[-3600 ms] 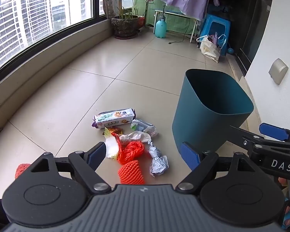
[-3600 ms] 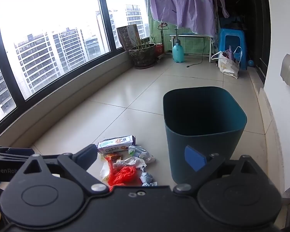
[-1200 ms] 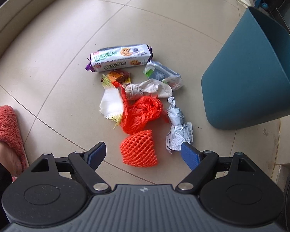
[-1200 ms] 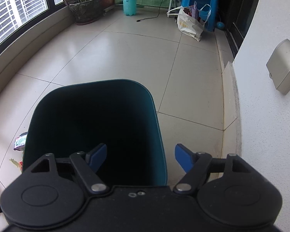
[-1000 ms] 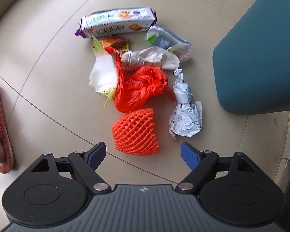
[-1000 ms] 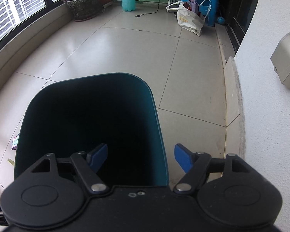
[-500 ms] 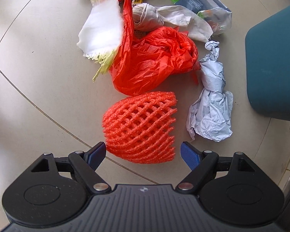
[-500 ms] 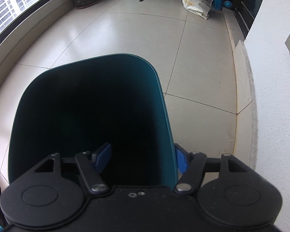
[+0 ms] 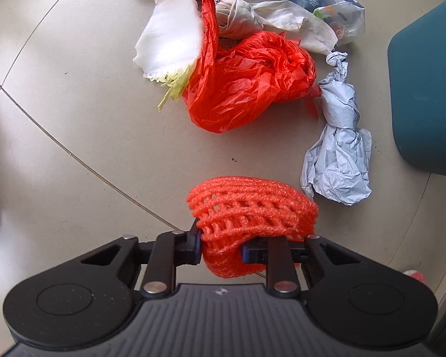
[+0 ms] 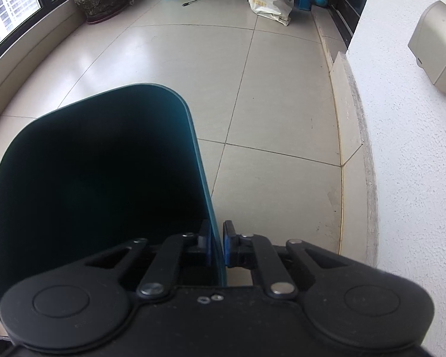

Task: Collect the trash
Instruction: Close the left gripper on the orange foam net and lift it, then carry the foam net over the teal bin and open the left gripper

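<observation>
Foam net (image 9: 249, 208) now pinched, bin (image 10: 193, 136) beside

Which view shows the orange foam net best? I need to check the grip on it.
The left wrist view: the orange foam net sits squeezed in the left tool. The right wrist view shows none of it, only the teal bin.

Bare tiled floor (image 9: 59, 136) left of pile; crumpled orange plastic bag (image 9: 246, 80), grey paper wad (image 9: 339, 148), teal plastic bin (image 9: 428, 89) crowd the right.
</observation>
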The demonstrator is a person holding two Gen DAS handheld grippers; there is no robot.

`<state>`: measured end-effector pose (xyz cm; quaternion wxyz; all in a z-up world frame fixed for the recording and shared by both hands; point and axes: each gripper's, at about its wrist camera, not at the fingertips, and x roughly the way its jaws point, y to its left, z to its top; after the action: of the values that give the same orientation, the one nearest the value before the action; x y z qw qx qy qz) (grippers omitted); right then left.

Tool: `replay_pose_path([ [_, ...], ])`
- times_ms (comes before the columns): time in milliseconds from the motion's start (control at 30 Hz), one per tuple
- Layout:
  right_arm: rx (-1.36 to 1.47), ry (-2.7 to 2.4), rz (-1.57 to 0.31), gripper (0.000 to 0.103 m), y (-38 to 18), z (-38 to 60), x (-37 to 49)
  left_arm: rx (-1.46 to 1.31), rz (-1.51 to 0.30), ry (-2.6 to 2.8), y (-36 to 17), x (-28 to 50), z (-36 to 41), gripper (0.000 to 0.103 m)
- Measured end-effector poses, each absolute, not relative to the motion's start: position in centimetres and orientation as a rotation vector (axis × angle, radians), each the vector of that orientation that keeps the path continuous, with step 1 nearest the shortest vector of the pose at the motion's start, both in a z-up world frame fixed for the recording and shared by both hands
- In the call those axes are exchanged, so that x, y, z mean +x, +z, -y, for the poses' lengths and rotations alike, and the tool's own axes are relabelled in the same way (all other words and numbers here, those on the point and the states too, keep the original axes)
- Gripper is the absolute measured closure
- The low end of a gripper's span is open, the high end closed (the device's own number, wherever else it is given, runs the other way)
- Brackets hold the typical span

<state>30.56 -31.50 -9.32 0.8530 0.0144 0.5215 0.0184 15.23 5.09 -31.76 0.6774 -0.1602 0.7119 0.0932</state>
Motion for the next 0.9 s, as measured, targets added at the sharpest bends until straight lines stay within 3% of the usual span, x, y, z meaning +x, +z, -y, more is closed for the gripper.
replay_pose_path([
  [300, 0.045, 0.039, -1.075, 0.097, -9.6, 32.2, 29.8, -0.334, -1.563, 0.220, -25.7, 14.9, -4.5, 0.087],
  [900, 0.071, 0.076, -1.061, 0.098, -9.2, 33.0, 29.1, -0.126, -1.280, -0.012, -5.3, 20.3, 3.5, 0.087],
])
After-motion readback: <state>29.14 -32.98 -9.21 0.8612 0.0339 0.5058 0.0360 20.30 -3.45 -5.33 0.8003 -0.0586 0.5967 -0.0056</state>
